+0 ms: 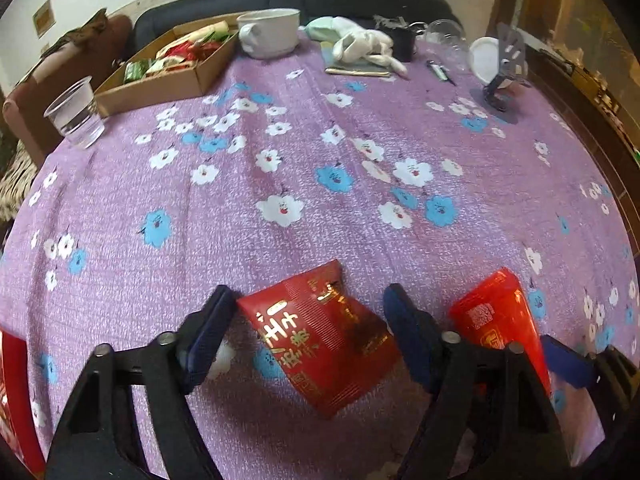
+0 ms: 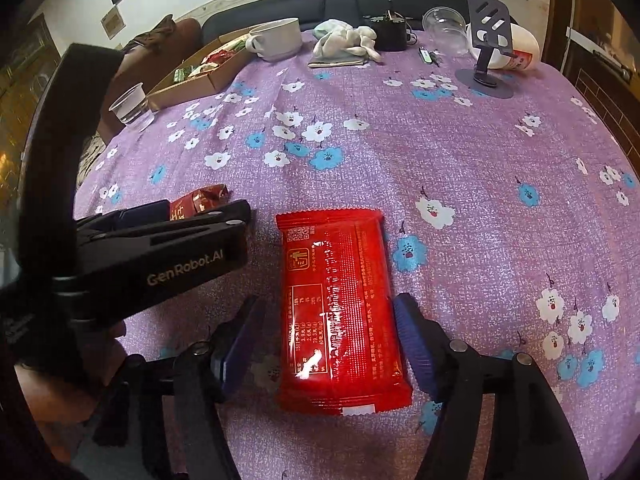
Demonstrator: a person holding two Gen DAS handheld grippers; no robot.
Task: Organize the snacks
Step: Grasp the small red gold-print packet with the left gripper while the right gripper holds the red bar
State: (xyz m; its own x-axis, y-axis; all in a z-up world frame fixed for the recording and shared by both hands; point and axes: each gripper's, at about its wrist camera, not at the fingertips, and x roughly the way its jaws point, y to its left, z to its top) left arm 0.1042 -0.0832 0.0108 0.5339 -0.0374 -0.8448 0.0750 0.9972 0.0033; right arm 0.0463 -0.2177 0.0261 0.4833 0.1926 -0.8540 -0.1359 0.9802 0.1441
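With both grippers, left and right, standing open astride red snack packets on the tablecloth, we judge closing comes next, then the box.

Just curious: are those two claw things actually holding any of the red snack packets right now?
Neither. Each red packet lies flat on the tablecloth between open jaws.
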